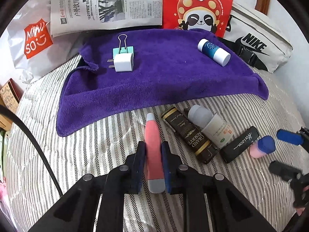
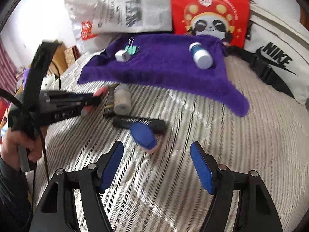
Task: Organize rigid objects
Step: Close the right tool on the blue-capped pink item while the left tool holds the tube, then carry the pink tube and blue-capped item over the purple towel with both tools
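My left gripper [image 1: 153, 150] is shut on a slim pink tube with grey ends [image 1: 153, 141] that lies on the striped bed cover. To its right lie a dark "Grand Reserve" box [image 1: 190, 135], a pale bottle with a grey cap [image 1: 210, 124], a black "Horizon" case [image 1: 239, 145] and a pink bottle with a blue cap [image 1: 263, 147]. A purple towel [image 1: 164, 73] holds a white charger plug [image 1: 123, 62], a mint binder clip [image 1: 123, 47] and a blue-and-white bottle [image 1: 213, 52]. My right gripper [image 2: 156, 154] stands open just short of the blue-capped bottle [image 2: 143, 137], with nothing between its pads.
A newspaper [image 1: 106, 5], a red panda bag [image 1: 199, 7], a white Miniso bag [image 1: 34, 40] and a white Nike bag [image 1: 256, 42] line the back of the bed. A hand [image 2: 21, 145] holds the left gripper at the left edge of the right wrist view.
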